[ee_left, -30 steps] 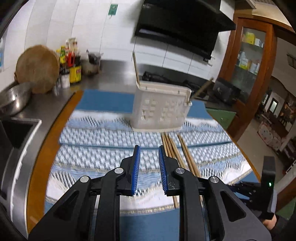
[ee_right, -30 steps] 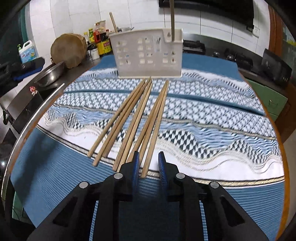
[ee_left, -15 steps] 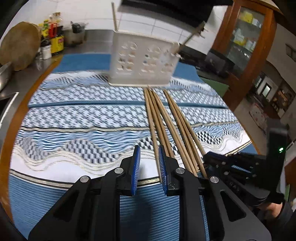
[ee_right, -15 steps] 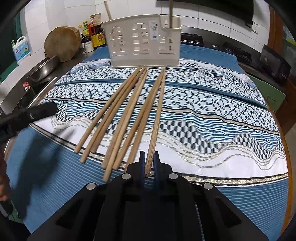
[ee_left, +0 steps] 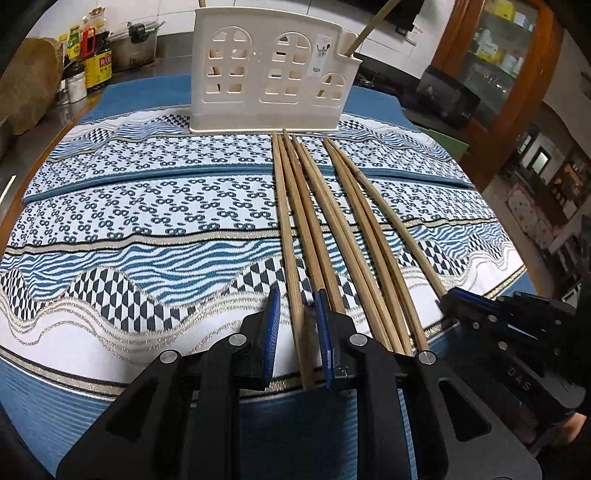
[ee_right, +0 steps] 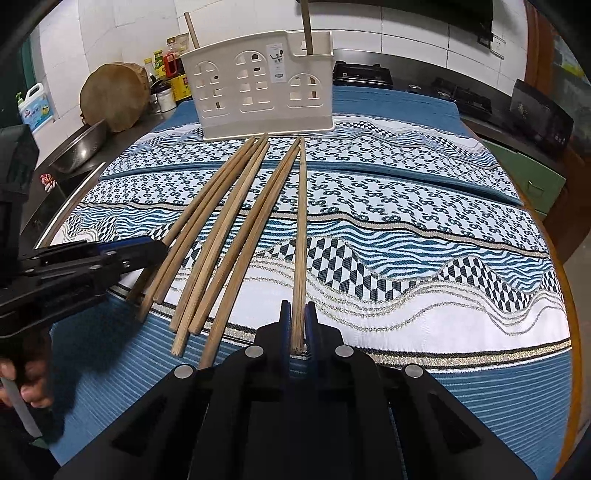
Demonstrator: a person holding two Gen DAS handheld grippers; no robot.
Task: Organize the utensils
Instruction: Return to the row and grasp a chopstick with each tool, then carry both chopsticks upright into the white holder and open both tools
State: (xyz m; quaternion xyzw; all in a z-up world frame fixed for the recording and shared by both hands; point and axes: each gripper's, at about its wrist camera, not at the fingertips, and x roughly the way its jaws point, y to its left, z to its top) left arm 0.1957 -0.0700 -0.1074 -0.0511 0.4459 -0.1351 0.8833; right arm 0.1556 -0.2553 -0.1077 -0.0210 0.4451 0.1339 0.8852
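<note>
1. My right gripper has its fingers pressed narrow on the near end of the rightmost chopstick. This stick lies apart from the others, and its far tip points toward the holder.

2. My left gripper has its fingers at a middle width, not closed. The leftmost chopstick passes between the blue pads, but I cannot see that the pads touch it. I judge that this grip is not yet made.

3. The rest of the loose chopsticks lie in a fan on the patterned cloth, with the far tips close to the foot of the white holder. From the right wrist view I count about seven loose sticks in total, though some overlap and the count is not sure.

4. The holder stands upright at the far side of the cloth. Two sticks already stand inside it, one near the left end and one in the right compartment.

5. So I judge the task to be at an early stage: two sticks are stored, one is held, one is about to be taken, and about five more wait on the cloth.

6. What is left for me is to lift each stick, turn it upright and drop it in a compartment.
</note>
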